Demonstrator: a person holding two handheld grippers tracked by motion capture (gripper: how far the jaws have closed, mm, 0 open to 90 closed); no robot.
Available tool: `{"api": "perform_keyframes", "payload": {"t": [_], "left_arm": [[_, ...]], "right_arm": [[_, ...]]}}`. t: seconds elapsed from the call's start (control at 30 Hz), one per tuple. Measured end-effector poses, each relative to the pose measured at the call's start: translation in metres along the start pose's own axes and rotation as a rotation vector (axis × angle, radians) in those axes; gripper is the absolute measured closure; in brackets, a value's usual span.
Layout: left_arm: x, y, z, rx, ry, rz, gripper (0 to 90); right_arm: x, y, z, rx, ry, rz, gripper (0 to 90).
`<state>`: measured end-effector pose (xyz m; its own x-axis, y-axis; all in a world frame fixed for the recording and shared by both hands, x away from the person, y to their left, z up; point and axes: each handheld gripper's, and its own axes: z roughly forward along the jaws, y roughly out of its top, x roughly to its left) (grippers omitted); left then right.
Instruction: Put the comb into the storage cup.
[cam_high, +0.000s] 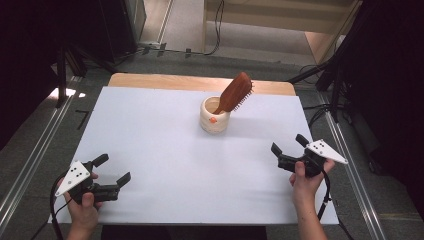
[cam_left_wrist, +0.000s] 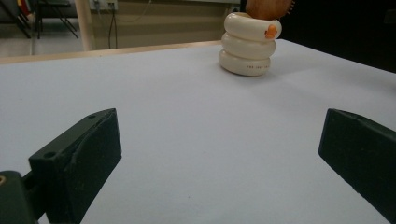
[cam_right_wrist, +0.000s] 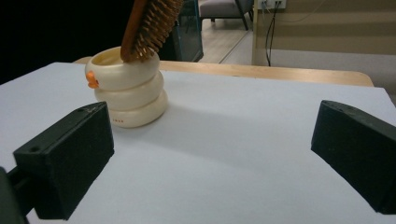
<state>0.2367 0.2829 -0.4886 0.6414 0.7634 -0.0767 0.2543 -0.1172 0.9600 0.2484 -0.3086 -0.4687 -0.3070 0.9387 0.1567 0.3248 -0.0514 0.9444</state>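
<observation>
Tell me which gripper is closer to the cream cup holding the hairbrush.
Right. The right gripper sits off the cream cup's near right, jaws open toward it. The left gripper is farther off, at the near left corner of the white table, also open.

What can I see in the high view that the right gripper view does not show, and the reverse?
The high view alone shows both hands, each holding an open tool: left tool, right tool. The right gripper view alone shows the brown wooden hairbrush's bristles close up. Both show the cream ringed ceramic cup holding the brush on the white table.
</observation>
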Motion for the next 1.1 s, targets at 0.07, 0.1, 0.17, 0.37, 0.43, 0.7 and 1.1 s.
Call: {"api": "perform_keyframes", "payload": {"t": [0.07,0.1,0.17,0.37,0.43,0.7,1.1], "left_arm": [[0.0,0.0,0.0,0.001,0.001,0.001,0.0],[0.0,0.0,0.0,0.0,0.001,0.001,0.0],[0.0,0.0,0.0,0.001,0.002,0.004,0.0],[-0.001,0.0,0.0,0.001,0.002,0.006,0.0],[-0.001,0.0,0.0,0.002,0.004,0.006,0.0],[-0.002,0.0,0.0,0.0,0.004,0.011,0.0],[-0.001,0.0,0.0,-0.002,0.004,0.008,0.0]], "right_arm": [[-0.002,-0.004,-0.004,0.002,-0.005,0.002,0.0],[-0.003,-0.005,-0.006,0.002,-0.007,0.005,0.0],[-0.005,-0.008,-0.01,0.008,-0.015,0.008,0.0],[-0.01,-0.019,-0.023,0.016,-0.027,0.004,0.0],[-0.012,-0.02,-0.027,0.016,-0.032,0.012,0.0],[-0.022,-0.028,-0.041,0.006,-0.049,0.028,0.0],[-0.029,-0.038,-0.06,0.011,-0.053,0.02,0.0]]}}
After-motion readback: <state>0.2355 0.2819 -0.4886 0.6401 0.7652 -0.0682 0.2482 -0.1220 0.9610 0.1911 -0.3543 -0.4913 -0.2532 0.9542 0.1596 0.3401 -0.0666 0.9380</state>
